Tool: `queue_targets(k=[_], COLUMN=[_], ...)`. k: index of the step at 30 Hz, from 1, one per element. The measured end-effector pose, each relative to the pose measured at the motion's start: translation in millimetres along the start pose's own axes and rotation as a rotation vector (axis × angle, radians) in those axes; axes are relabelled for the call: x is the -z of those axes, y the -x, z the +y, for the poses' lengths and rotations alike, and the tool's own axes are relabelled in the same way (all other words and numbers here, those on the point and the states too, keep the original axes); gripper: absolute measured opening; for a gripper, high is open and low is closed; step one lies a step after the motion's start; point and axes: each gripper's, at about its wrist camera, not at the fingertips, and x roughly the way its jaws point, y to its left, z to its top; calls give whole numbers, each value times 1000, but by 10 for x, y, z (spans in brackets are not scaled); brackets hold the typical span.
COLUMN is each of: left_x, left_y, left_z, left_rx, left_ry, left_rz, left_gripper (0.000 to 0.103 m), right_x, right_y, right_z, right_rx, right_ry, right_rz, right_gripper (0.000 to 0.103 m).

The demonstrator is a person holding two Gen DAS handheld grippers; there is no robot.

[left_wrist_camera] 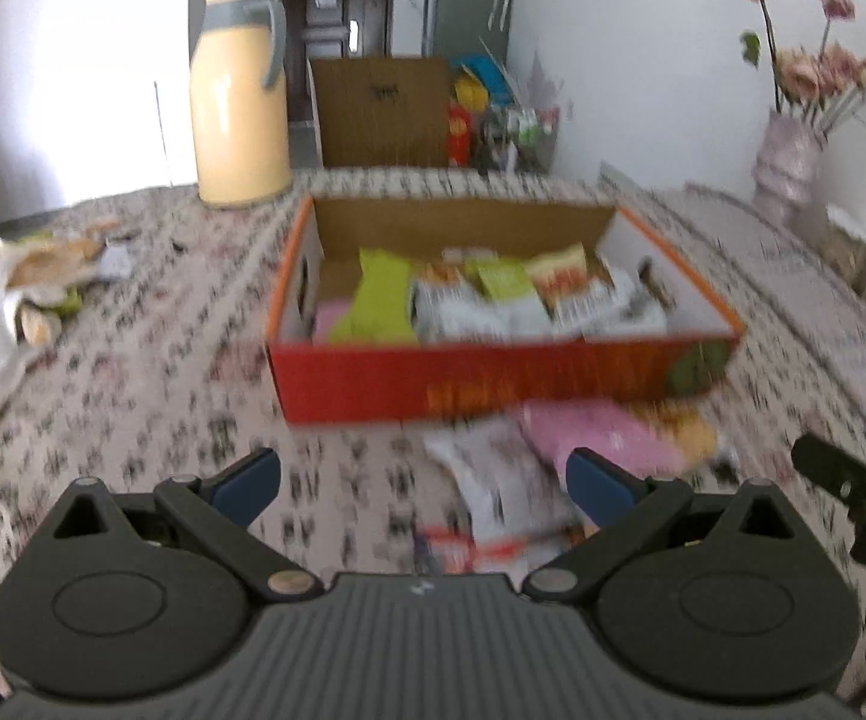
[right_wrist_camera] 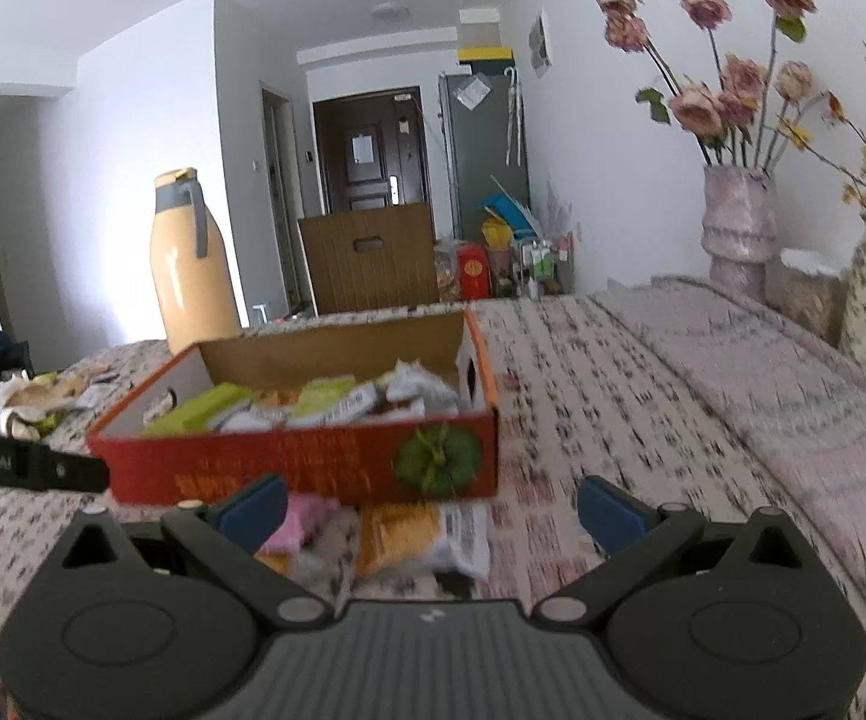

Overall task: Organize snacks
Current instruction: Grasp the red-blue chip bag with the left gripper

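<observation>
A red cardboard box (left_wrist_camera: 493,378) (right_wrist_camera: 312,468) sits on the patterned tablecloth and holds several snack packets, green, white and orange (left_wrist_camera: 493,300) (right_wrist_camera: 324,399). In front of it lie loose packets: a pink one (left_wrist_camera: 601,435) (right_wrist_camera: 300,519), a white one (left_wrist_camera: 499,486) and an orange-and-white one (right_wrist_camera: 426,534). My left gripper (left_wrist_camera: 423,483) is open and empty, just short of the white packet. My right gripper (right_wrist_camera: 433,510) is open and empty above the orange-and-white packet; it also shows at the left wrist view's right edge (left_wrist_camera: 853,480).
A tall beige thermos (left_wrist_camera: 240,102) (right_wrist_camera: 192,264) stands behind the box at left. Crumpled wrappers and paper (left_wrist_camera: 24,288) (right_wrist_camera: 30,396) lie at far left. Vases with dried flowers (right_wrist_camera: 739,228) (left_wrist_camera: 793,162) stand at right by a folded cloth ridge (right_wrist_camera: 763,372).
</observation>
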Motion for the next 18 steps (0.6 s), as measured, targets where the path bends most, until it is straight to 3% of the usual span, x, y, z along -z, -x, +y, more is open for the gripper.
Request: queue_targets(k=[11,18], left_x=[489,641], left_y=[-39,-110], left_z=[-189,-256], left_rx=[18,-11], left_ry=[-40,-57], left_rz=[124,139], left_gripper=[103,103], right_x=[387,523], right_y=[231,304], right_z=[-132,-184], right_rx=[-7,3], right_ry=[-38,-62], right_rz=[58,69], right_gripper=[103,103])
